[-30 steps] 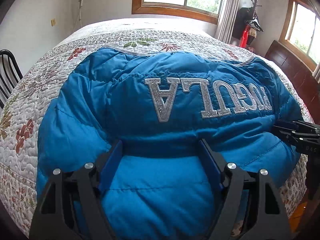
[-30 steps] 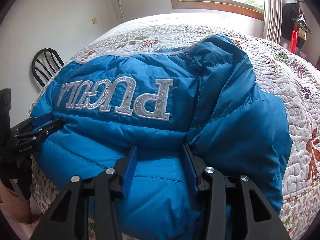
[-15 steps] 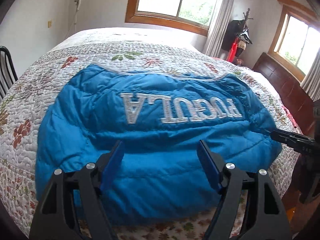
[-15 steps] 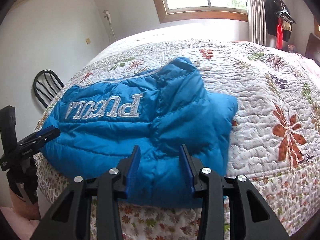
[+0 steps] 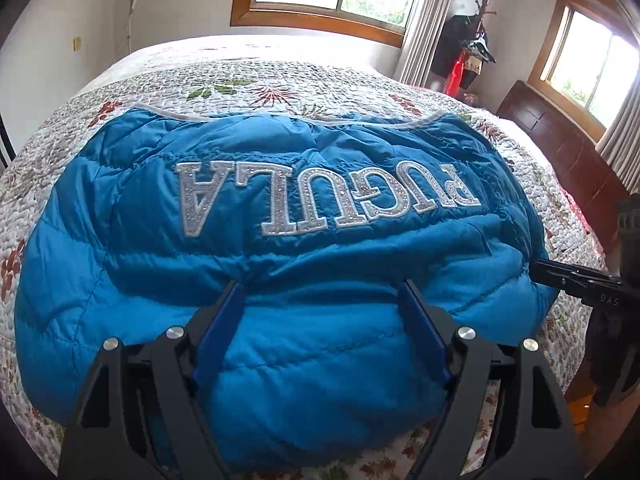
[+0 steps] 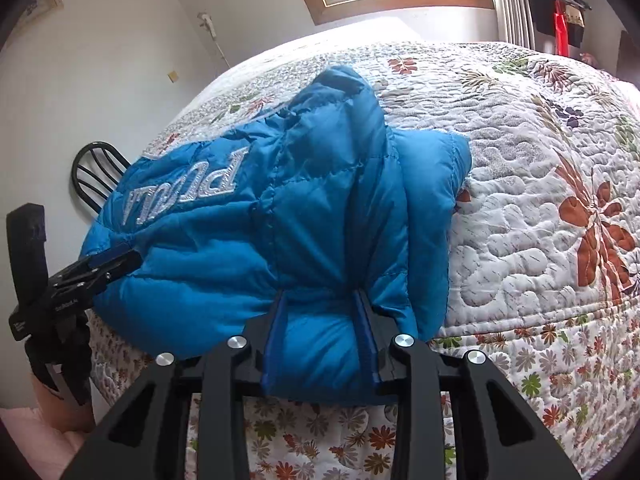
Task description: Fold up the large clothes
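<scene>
One blue puffer jacket [image 5: 280,248] on one bed, lying on a floral quilt [image 5: 280,80], near the bed's front edge. Two grippers, two windows, one chair back [image 6: 94,172], one coat rack [image 5: 472,52].

Jacket back faces up, silver lettering upside down to the cameras. Silver-trimmed edge points toward the far window, puffy near edge overhangs toward the grippers. Long axis runs left-right across the bed.

Left gripper [image 5: 322,292]: jaws spread wide, jacket's near edge bulges between the blue pads; can't tell if they press on it.

Right gripper [image 6: 320,300]: jaws have just been closing, now pinching a bunched fold at the jacket's right end, fabric puckered between the pads.
</scene>
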{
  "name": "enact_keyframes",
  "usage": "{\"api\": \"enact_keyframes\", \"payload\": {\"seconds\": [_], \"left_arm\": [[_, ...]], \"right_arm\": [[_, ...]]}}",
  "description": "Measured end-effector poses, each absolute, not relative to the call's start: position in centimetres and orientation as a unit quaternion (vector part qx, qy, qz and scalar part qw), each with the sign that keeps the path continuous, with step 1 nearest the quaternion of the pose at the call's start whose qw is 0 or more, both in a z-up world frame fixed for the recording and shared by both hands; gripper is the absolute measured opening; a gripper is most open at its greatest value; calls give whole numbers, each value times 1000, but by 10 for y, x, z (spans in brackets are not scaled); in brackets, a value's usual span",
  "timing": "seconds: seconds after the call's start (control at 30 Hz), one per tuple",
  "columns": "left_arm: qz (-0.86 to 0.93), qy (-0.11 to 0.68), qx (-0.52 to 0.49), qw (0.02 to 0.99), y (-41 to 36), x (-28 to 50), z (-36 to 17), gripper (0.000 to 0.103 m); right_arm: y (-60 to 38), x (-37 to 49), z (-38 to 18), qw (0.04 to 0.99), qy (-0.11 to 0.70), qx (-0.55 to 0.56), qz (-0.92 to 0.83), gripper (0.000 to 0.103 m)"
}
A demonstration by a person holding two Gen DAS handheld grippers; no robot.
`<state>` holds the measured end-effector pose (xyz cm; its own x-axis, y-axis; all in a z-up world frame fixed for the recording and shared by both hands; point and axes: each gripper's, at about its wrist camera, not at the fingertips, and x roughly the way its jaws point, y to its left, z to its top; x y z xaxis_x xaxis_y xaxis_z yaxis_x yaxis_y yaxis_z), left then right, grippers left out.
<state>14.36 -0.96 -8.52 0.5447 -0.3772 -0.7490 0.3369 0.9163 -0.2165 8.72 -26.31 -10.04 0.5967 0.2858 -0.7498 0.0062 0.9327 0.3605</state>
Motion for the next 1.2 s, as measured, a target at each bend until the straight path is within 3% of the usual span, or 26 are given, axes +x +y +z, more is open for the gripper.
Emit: {"api": "enact_keyframes", "payload": {"seconds": [0.27, 0.57, 0.9, 1.2], "left_arm": [[-127, 422, -96, 893, 64, 102, -66, 81], [-76, 455, -219, 860, 127, 73, -101, 84], [-77, 446, -303, 839, 140, 102, -124, 90], [-97, 431, -385, 810, 146, 131, -133, 90]], "right_arm": [[-306, 80, -84, 884, 442, 154, -3, 40], [-333, 88, -107, 864, 480, 138, -61, 40], [-339, 96, -125, 855, 496, 141, -58, 40], [-332, 102, -127, 857, 497, 122, -59, 49]]}}
